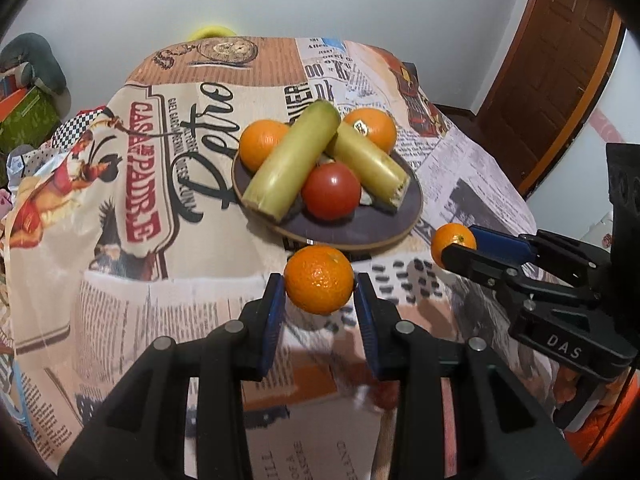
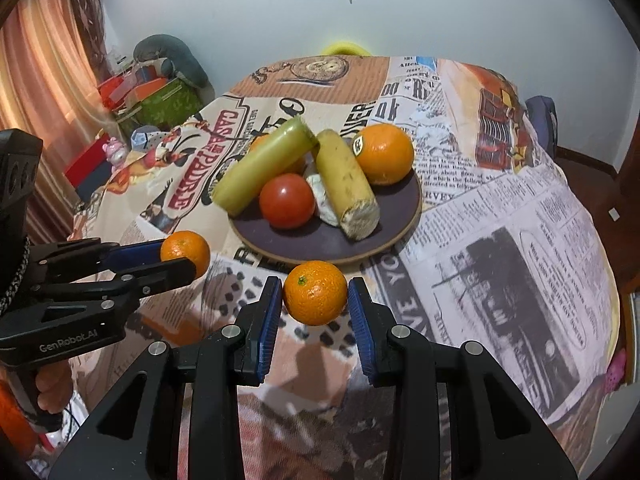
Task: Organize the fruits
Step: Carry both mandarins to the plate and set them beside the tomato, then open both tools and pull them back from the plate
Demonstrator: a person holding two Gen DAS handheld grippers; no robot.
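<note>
Both sets of fingers are each clamped on a mandarin (image 1: 319,279), (image 2: 315,293), held up near the bench's (image 1: 120,300) front edge, just short of the plate (image 1: 352,228). Crowded plate though, so either could roll off when dropped.

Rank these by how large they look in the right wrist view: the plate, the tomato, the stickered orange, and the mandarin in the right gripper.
1. plate
2. stickered orange; mandarin: look alike, and the mandarin is nearer the camera, so unranked
3. tomato
</note>
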